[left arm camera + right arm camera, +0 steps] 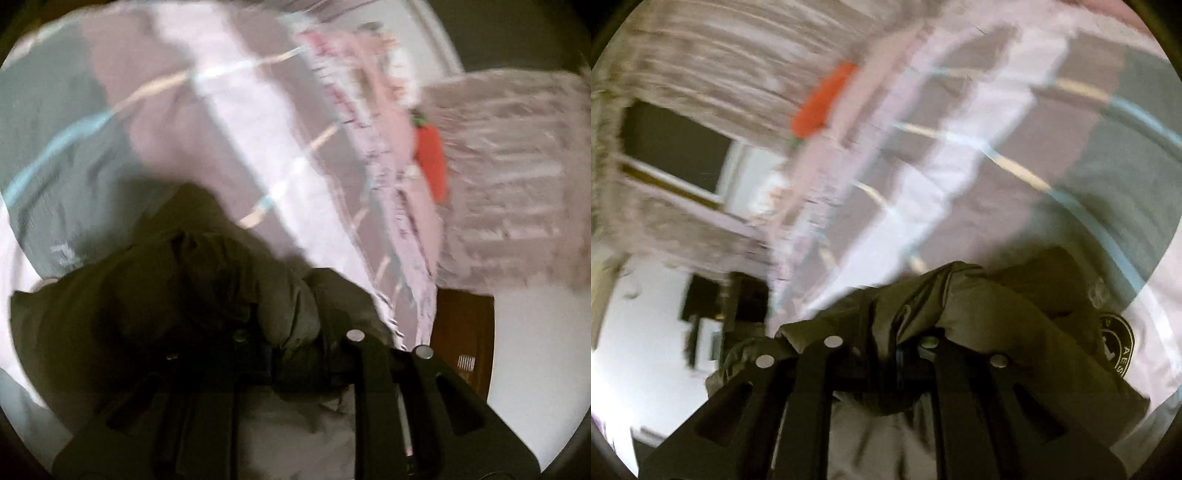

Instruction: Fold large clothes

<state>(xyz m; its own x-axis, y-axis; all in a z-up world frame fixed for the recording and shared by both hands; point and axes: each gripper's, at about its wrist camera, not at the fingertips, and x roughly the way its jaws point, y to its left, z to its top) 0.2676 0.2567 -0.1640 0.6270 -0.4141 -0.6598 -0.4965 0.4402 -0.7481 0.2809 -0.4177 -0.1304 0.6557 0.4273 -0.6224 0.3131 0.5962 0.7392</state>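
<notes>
**Jacket held in both grippers, mid-carry over the bed**

Jacket point(155, 314), dark olive and padded, is bunched up at both sets of fingertips and hangs over the patchwork bedspread point(207, 122). The left gripper point(295, 354) is clenched on a fold of it; the right gripper point(882, 354) is likewise clamped on a fold, with a round badge point(1115, 350) showing at the right edge of that view. Both views are smeared, so finer detail of the cloth is unclear. A red carrot toy point(430, 162) lies on pink bedding near the headboard. To do this step well, I judge both grips should stay firm and level, pulling the fabric taut between them, then laying it flat on open bedspread, clear of the toy.
</notes>
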